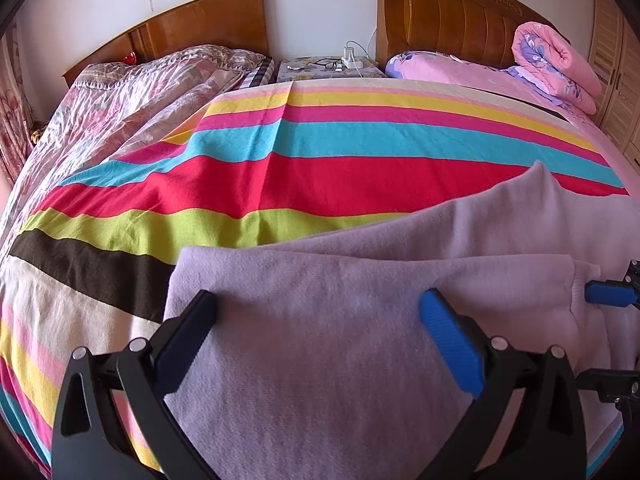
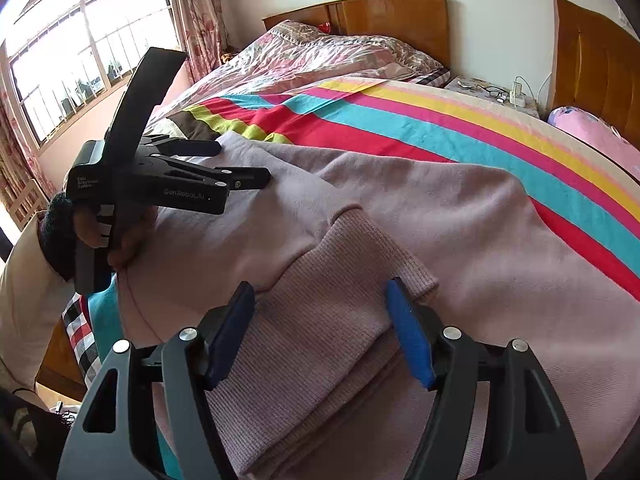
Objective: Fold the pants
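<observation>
The pants [image 1: 360, 288] lie folded across the bed [image 1: 280, 176], their near edge cut off. Both grippers, left [image 1: 320, 308] and right [image 2: 320, 292], have fingers apart over the cloth.

"GenRoboAI" and "Data Acquisition System" printed on left tongs [image 2: 240, 164] body

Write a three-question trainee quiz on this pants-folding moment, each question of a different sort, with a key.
1. True or false: the right gripper is clamped shut on the ribbed cuff.
2. The pants lie on: A) a striped blanket B) a bare floor C) a desk.
3. Fill in: the left gripper has its jaws ____.

Key: 1 false, its jaws are open around the cuff; 2 A; 3 open.
</observation>
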`<state>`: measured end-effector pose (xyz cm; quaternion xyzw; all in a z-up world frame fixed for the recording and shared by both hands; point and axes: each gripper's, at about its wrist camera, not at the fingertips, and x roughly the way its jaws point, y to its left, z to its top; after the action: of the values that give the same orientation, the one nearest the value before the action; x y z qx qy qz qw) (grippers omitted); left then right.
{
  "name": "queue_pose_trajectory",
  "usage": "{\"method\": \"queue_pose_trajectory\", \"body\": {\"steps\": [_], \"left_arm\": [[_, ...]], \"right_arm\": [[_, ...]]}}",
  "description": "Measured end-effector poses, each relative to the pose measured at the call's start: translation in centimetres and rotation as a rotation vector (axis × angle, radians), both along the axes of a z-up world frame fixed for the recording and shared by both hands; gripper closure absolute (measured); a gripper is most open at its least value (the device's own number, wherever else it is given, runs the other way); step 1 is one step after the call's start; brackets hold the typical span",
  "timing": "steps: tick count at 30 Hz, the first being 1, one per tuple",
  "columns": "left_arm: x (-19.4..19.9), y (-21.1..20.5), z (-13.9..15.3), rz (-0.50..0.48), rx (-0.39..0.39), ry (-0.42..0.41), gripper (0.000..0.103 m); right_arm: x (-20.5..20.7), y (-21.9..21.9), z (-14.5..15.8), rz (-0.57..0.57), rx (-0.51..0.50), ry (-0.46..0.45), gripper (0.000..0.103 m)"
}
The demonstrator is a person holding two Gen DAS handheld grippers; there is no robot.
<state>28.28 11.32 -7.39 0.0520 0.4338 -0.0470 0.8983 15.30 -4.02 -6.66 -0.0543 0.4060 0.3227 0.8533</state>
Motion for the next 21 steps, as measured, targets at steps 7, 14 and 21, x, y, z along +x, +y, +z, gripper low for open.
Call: {"method": "queue_pose_trajectory", "body": {"steps": [7,14,21], "left_arm": [[-0.3,-0.3,0.2,0.003,0.011,-0.006,0.001],[-0.4,-0.4,0.2,0.007,0.016,-0.012,0.001],[-0.6,-0.8,0.3,0.009,0.031,-0.020,0.001]], "right_arm": [[-0.5,-0.7,1.0,-0.032,0.020,-0.014,0.036],[-0.5,-7.2,2.4,-0.287,-0.113,-0.051,0.015],[0.6,-12.9,0.6,-0.459,-0.100,0.033,0.015]]}}
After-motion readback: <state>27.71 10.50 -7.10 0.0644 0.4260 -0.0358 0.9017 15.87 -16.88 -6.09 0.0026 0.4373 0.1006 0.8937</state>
